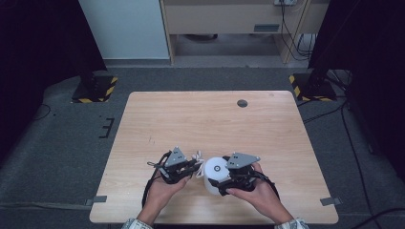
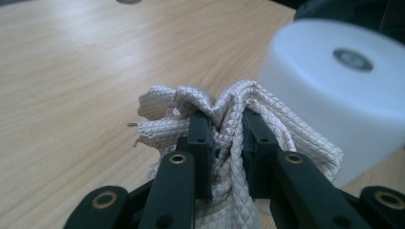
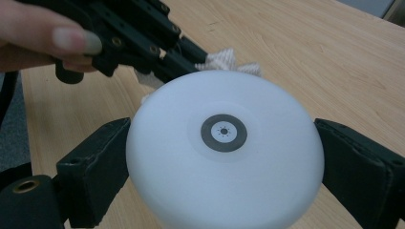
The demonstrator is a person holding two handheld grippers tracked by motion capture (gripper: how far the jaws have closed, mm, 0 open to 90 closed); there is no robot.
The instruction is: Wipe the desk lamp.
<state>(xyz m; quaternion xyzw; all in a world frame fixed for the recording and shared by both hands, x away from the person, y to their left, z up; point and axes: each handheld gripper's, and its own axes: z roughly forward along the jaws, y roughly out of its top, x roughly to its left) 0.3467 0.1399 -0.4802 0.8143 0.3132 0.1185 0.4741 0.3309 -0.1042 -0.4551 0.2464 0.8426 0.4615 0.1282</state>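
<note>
A white round lamp-like object (image 1: 216, 173) with a grey ring mark on its flat face (image 3: 223, 132) is held off the table's near edge. My right gripper (image 3: 224, 162) is shut on the white round object, one pad on each side. A crumpled white quilted cloth (image 2: 224, 129) is bunched between the jaws of my left gripper (image 2: 228, 138), which is shut on it. In the high view the left gripper (image 1: 195, 164) sits just left of the white object, with the cloth (image 1: 197, 156) poking out beside it. The cloth touches or nearly touches the object's side.
The wooden table (image 1: 210, 119) stretches ahead with a dark round grommet (image 1: 242, 103) near its far edge. Grey tape tabs (image 1: 329, 201) sit at the near corners. Dark stands with yellow-black striped bases (image 1: 95, 88) flank the table on the floor.
</note>
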